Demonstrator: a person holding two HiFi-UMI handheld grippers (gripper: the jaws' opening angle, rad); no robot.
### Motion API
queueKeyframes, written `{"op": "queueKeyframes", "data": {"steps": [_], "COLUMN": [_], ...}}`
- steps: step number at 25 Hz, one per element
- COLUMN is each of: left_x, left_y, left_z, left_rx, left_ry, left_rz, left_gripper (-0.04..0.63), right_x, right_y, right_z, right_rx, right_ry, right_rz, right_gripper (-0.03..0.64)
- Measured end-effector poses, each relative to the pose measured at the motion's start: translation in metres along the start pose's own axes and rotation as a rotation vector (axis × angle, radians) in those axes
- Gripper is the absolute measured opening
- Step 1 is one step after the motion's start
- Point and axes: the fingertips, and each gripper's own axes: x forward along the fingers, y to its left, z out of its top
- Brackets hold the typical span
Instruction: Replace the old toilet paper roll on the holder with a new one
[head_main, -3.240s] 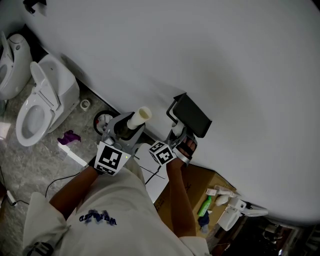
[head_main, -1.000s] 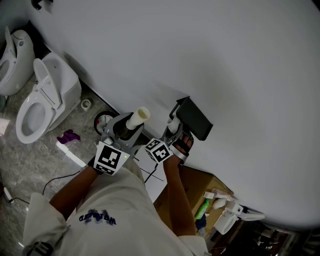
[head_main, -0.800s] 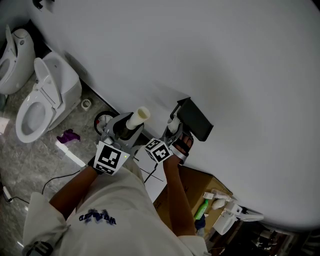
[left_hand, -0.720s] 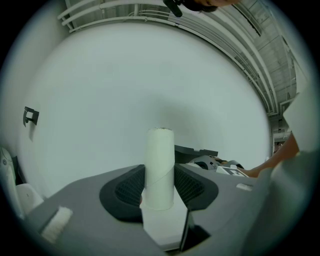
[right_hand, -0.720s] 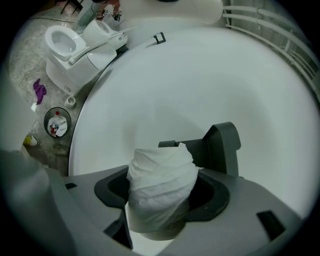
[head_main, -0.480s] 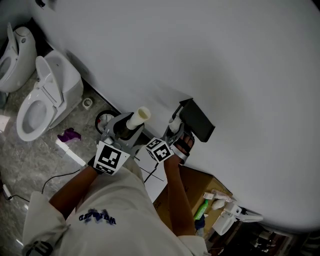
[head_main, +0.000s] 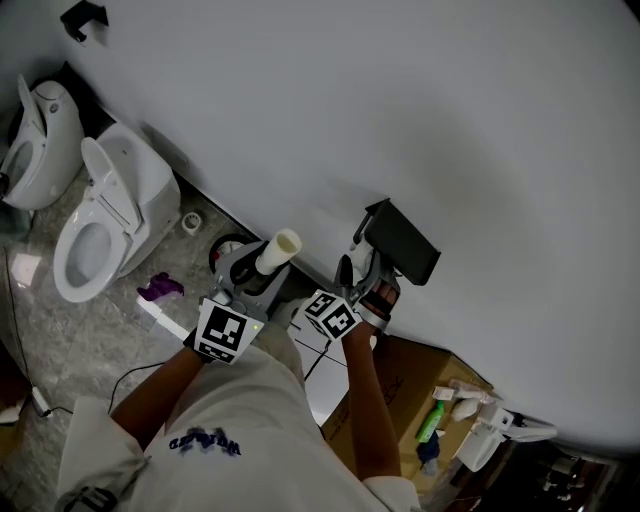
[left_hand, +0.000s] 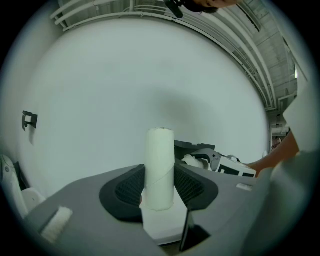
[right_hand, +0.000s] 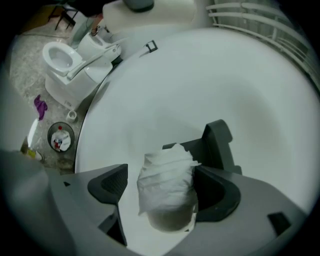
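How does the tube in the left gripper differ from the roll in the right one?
The tube is slim, smooth and straight-sided; the toilet paper roll is fatter and rumpled. The left gripper is shut on the tube; the right gripper has just been opening, and the toilet paper roll sits loose between its jaws, a gap on one side. Both are white and point out along the jaws.

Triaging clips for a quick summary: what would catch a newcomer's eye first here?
The left gripper clamps a bare cardboard tube upright. The right gripper has a crumpled white paper roll between its fingers, which have just been opening, at the black holder on the wall. Two toilets stand at the head view's left.
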Motion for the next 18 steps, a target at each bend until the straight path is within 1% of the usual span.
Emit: {"op": "queueKeyframes", "data": {"steps": [3, 5, 7, 12, 15, 18], "left_x": [-0.003, -0.007, -0.010, -0.013, -0.012, -0.014], "left_y": [-0.004, -0.006, -0.010, -0.025, -0.047, -0.071], "left_z": [-0.003, 0.005, 0.016, 0.044, 0.058, 0.074], "left_rx": [0.020, 0.042, 0.062, 0.137, 0.165, 0.191], "left_ry": [0.011, 0.017, 0.030, 0.061, 0.055, 0.015], "left_rz": [-0.015, -0.029, -0.047, -0.135, -0.169, -0.225], "left_gripper": [0.184, 0.184, 0.184, 0.184, 0.184, 0.184], "right_x": [-0.024, -0.042, -0.061, -0.112, -0.135, -0.159], "right_y": [-0.003, -0.013, -0.023, -0.052, -0.074, -0.097], "right_z": [-0.005, -0.008, -0.012, -0.029, -0.043, -0.049], "right_rx": [0.100, 0.201, 0.332, 0.736, 0.894, 1.010], "right_ry": [-0.012, -0.015, -0.025, -0.029, -0.077, -0.148], "right_rz": [-0.006, -0.010, -0.006, -0.029, -0.030, -0.048], "right_gripper": [0.419, 0.417, 0.413, 0.399, 0.383, 0.351]}}
